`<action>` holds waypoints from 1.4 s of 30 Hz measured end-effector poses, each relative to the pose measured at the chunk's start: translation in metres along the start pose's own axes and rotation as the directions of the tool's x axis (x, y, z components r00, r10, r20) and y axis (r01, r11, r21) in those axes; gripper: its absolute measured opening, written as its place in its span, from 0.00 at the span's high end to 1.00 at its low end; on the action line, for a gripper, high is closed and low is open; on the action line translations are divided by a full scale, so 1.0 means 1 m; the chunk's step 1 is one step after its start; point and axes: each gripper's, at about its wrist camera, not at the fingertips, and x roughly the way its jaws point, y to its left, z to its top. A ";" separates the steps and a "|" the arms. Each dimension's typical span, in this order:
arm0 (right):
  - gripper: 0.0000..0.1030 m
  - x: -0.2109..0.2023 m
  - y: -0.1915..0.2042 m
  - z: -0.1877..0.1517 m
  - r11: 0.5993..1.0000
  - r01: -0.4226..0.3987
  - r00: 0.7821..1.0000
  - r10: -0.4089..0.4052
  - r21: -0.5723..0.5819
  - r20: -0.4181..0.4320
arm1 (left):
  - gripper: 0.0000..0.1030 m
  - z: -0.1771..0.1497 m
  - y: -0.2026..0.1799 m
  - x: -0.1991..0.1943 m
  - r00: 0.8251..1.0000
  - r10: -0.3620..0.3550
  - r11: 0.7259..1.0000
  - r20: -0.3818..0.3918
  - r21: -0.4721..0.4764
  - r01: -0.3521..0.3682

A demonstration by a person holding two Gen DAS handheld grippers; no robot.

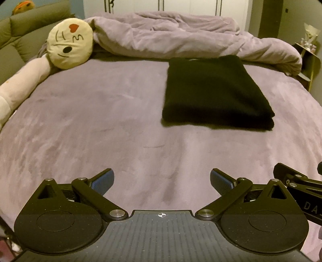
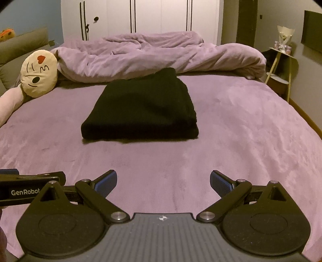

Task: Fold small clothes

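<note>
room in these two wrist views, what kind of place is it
Most likely a home bedroom. A wide bed with a purple cover fills both views, a rumpled duvet is bunched at its far side beside a round face pillow, and white wardrobe doors stand behind it.

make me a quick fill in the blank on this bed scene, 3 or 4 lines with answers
1. The folded garment lying on the bed is ____ in colour.
2. The round cushion with a winking face has a red ____ on it.
3. Both the left tool and the right tool have their jaws ____.
4. The crumpled duvet lies ____ the garment, toward the wardrobe.

Missing words: black; heart; open; behind
</note>
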 end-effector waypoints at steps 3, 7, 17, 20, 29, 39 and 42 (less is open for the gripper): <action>0.04 -0.001 -0.001 0.001 1.000 -0.008 1.000 0.008 0.003 0.009 | 0.00 0.002 -0.002 0.000 1.000 -0.001 1.000 0.005 0.006 0.001; 0.04 -0.002 0.000 0.002 1.000 -0.011 1.000 0.011 0.004 0.013 | 0.00 0.003 -0.003 0.000 1.000 -0.005 1.000 0.006 0.015 0.005; 0.04 -0.001 0.002 0.008 1.000 -0.031 0.999 0.031 0.001 0.023 | 0.00 0.006 -0.003 0.001 1.000 -0.005 1.000 0.015 0.010 0.005; 0.04 -0.002 0.003 0.008 1.000 -0.030 0.999 0.031 -0.006 0.028 | 0.00 0.007 -0.003 0.001 1.000 -0.009 1.000 0.012 0.013 0.009; 0.04 -0.002 -0.001 0.009 1.000 -0.029 0.999 0.029 0.005 0.028 | 0.00 0.009 0.000 0.002 1.000 -0.020 1.000 0.008 0.017 0.020; 0.04 -0.005 -0.003 0.008 0.999 -0.038 0.999 0.038 0.017 0.035 | 0.00 0.010 -0.002 0.002 1.000 -0.019 1.000 0.013 0.023 0.019; 0.04 -0.007 -0.004 0.008 0.999 -0.041 0.998 0.041 0.020 0.042 | 0.00 0.009 -0.003 0.000 1.000 -0.020 0.999 0.017 0.027 0.020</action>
